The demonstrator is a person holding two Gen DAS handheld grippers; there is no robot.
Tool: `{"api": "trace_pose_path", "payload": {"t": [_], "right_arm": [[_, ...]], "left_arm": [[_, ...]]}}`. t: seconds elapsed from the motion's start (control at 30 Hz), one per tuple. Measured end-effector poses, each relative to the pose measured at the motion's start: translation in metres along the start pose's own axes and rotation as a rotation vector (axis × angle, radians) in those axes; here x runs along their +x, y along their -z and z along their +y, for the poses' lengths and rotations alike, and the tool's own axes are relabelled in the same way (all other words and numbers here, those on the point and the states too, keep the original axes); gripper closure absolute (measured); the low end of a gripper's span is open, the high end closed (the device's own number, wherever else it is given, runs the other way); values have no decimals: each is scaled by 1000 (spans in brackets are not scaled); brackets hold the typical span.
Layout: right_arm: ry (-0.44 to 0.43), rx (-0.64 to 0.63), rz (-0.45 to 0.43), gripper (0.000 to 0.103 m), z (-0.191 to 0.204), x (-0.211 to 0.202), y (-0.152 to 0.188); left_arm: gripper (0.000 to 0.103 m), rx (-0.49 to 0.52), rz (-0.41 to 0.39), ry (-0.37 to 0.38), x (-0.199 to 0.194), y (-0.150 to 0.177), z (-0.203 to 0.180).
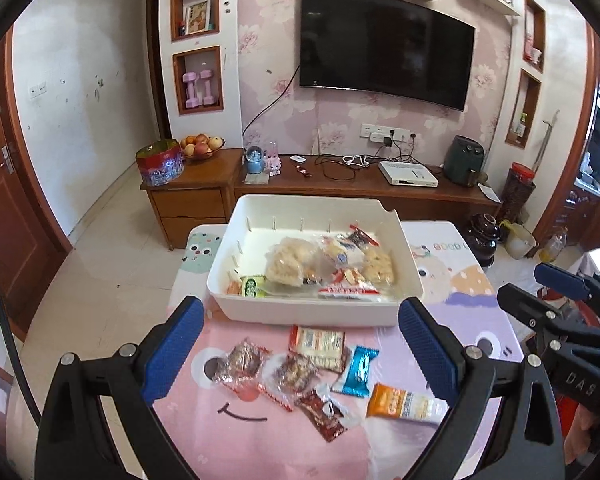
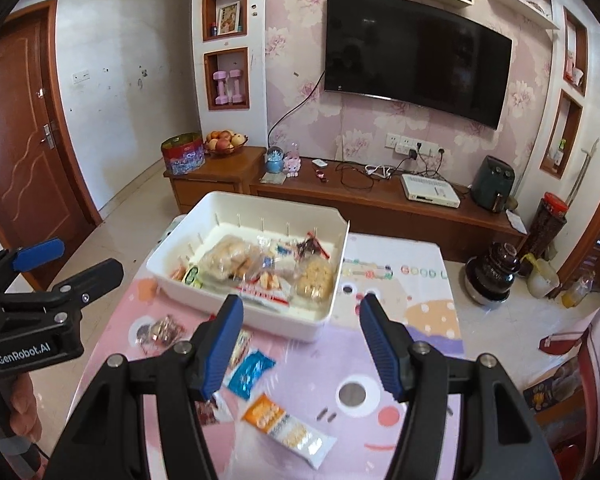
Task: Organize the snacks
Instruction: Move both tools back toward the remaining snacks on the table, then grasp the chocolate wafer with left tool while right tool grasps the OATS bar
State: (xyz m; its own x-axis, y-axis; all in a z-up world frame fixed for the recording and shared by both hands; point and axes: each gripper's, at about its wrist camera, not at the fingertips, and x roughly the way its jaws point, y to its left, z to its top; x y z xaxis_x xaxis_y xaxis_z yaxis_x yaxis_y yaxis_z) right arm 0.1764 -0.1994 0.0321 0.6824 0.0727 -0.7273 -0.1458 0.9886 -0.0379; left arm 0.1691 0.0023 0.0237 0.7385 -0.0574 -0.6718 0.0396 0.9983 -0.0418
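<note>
A white bin [image 1: 260, 312] [image 2: 236, 312] stands on the pink cartoon tablecloth and holds several wrapped snacks. In front of it lie loose snacks: a blue packet [image 1: 356, 370] [image 2: 250, 370], an orange-and-white packet [image 1: 404, 402] [image 2: 288, 428], a red-white cracker pack [image 1: 320, 346], a dark red packet [image 1: 326, 410] and two clear-wrapped cakes [image 1: 244, 360]. My left gripper [image 1: 300, 344] is open and empty above these snacks. My right gripper [image 2: 300, 344] is open and empty, above the table just right of the blue packet.
The table [image 1: 204, 440] ends at the left over tiled floor. Behind it stands a wooden TV cabinet [image 1: 340, 190] with a fruit bowl [image 1: 200, 146], a tin and cables. A dark jar [image 2: 492, 276] and jugs stand on the floor at right.
</note>
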Motion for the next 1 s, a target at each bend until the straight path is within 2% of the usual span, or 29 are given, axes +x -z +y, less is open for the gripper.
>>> {"api": "trace_pose_path", "payload": {"t": [0.23, 0.4, 0.53, 0.73, 0.87, 1.0], "right_arm": [[-39, -36, 28, 42, -9, 0, 41], [-56, -89, 63, 42, -10, 18, 73], [-95, -109, 140, 42, -13, 47, 101], [-142, -145, 246, 42, -14, 91, 137], [-167, -202, 302, 42, -11, 113, 155], [-180, -280, 319, 42, -3, 127, 166]], "left_arm": [[6, 14, 6, 1, 0, 38, -6], [6, -1, 32, 0, 15, 69, -12], [6, -1, 89, -12, 40, 96, -18], [6, -40, 226, -19, 90, 133, -20], [6, -97, 297, -14, 117, 147, -16], [6, -141, 340, -29, 139, 153, -13]]}}
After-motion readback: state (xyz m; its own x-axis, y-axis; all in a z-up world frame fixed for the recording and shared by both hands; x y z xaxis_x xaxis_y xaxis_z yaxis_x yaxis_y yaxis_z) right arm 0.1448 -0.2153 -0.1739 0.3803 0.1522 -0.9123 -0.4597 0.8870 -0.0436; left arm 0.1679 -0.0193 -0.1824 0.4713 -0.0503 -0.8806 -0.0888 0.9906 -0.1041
